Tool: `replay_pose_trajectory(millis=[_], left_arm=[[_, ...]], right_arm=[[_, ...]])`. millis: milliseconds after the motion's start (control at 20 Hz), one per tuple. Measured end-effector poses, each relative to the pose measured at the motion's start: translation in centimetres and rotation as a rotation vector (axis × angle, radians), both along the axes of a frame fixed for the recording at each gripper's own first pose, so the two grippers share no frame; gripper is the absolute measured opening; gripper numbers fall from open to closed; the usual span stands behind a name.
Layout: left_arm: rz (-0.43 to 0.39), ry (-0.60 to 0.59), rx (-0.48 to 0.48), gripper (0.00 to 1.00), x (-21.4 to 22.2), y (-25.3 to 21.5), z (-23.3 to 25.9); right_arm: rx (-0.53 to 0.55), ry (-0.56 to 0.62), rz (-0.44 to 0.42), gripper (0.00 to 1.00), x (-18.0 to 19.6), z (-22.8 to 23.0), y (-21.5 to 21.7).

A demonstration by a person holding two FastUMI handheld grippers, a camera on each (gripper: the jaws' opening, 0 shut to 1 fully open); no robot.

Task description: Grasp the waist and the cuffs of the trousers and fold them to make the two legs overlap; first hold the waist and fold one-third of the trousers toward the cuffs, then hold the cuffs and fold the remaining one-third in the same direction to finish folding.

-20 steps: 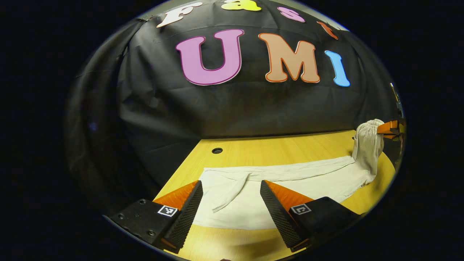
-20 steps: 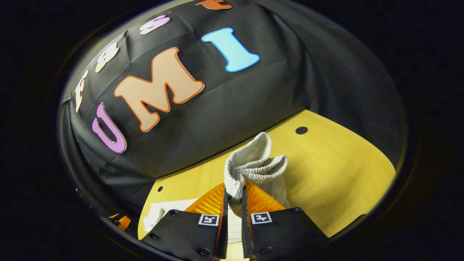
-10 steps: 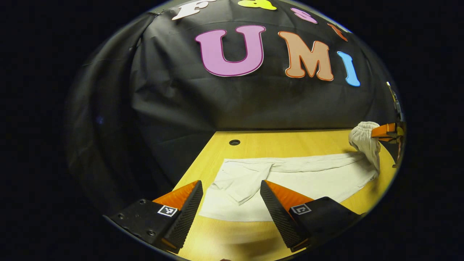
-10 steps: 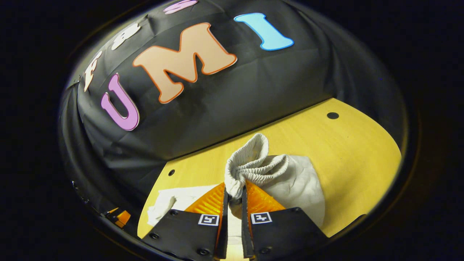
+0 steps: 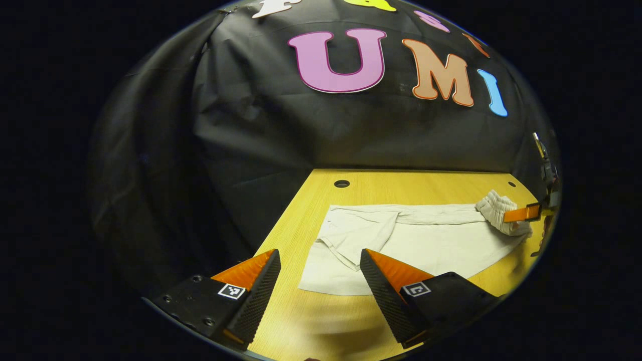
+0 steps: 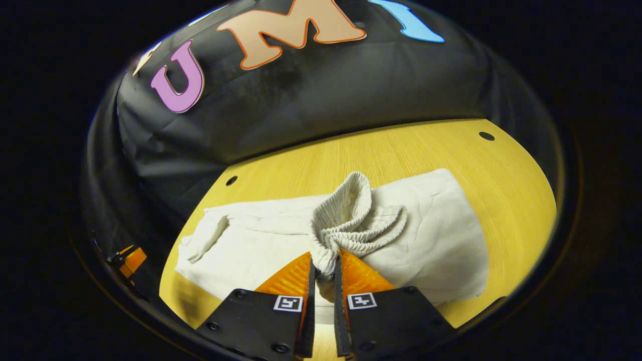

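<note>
A: Trousers [image 5: 431,240] lie flat and lengthwise on the yellow bench [image 5: 321,321], pale cloth, cuff end left, waist end right, seen from the left gripper view.

B: State of the left gripper [image 5: 318,265]?

A: Jaws spread wide, nothing between them. It hangs near the bench's left side, just short of the cuff end. One cuff [image 5: 351,235] is turned over on itself, lying on the leg beneath.

B: And the right gripper [image 6: 322,265]?

A: Jaws pressed together on the waistband [image 6: 351,225], pinching the bunched elastic. The gathered band stands up in a ruffled fold beyond the tips. In the left gripper view the same gripper shows at far right, low to the bench, with the waistband [image 5: 496,210] crumpled against it.

B: Cloth below the pinch?

A: Seat of the trousers [image 6: 436,235] spreads flat on the bench [image 6: 501,170] to the right of the jaws; the legs run off left. Small dark holes sit in the bench near the far edge.
</note>
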State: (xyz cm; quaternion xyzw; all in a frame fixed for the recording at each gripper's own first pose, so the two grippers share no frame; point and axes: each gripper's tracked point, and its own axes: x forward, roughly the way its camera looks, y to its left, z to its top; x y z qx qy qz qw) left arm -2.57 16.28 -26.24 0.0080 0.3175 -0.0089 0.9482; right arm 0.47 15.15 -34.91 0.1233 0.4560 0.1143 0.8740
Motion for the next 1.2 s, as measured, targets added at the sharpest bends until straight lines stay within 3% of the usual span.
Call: replay_pose_trajectory(millis=[50,100,150,200,250,300,450,550,650,750,850,900,1200], left_arm=[[0.002,0.0,-0.001,0.97,-0.1,0.1,-0.1],[0.002,0.002,-0.004,0.97,-0.1,0.2,-0.3],[0.002,0.006,-0.008,0.97,-0.1,0.2,-0.5],[0.001,0.01,-0.012,0.97,-0.1,0.2,-0.7],[-0.002,0.014,-0.017,0.97,0.0,0.0,-0.9],[-0.008,0.016,-0.02,0.97,0.1,-0.2,-0.9],[-0.032,0.023,-0.02,0.97,0.6,-0.8,-1.7],[-0.046,0.03,-0.033,0.97,1.0,-1.1,-2.3],[-0.057,0.035,-0.054,0.97,1.5,-1.5,-3.0],[-0.077,0.048,-0.088,0.97,1.8,-1.8,-3.8],[-0.095,0.072,-0.12,0.97,2.5,-2.2,-5.0],[-0.099,0.082,-0.13,0.98,2.9,-2.2,-5.9],[-0.11,0.134,-0.147,0.98,5.0,-1.0,-9.9]], right_arm=[[-0.002,0.015,0.023,0.18,-0.4,-0.9,0.3],[-0.01,0.035,0.045,0.27,-1.0,-1.5,0.3],[-0.012,0.052,0.073,0.21,-1.2,-2.1,0.5],[-0.012,0.07,0.104,0.22,-1.8,-2.5,0.6],[0.0,0.082,0.134,0.34,-2.1,-2.6,0.7],[0.015,0.1,0.16,0.35,-2.6,-2.5,1.0],[0.03,0.073,0.209,0.97,-3.3,-1.5,0.3],[0.019,0.049,0.212,0.91,-3.3,-0.1,-0.7],[0.013,0.038,0.196,0.97,-3.3,0.8,-1.4],[0.005,0.031,0.177,0.91,-3.3,1.1,-1.9],[-0.014,0.03,0.162,0.91,-3.6,1.3,-2.7],[-0.024,0.031,0.154,0.97,-3.8,1.4,-3.0],[-0.074,0.048,0.096,0.97,-5.4,1.6,-4.6]])
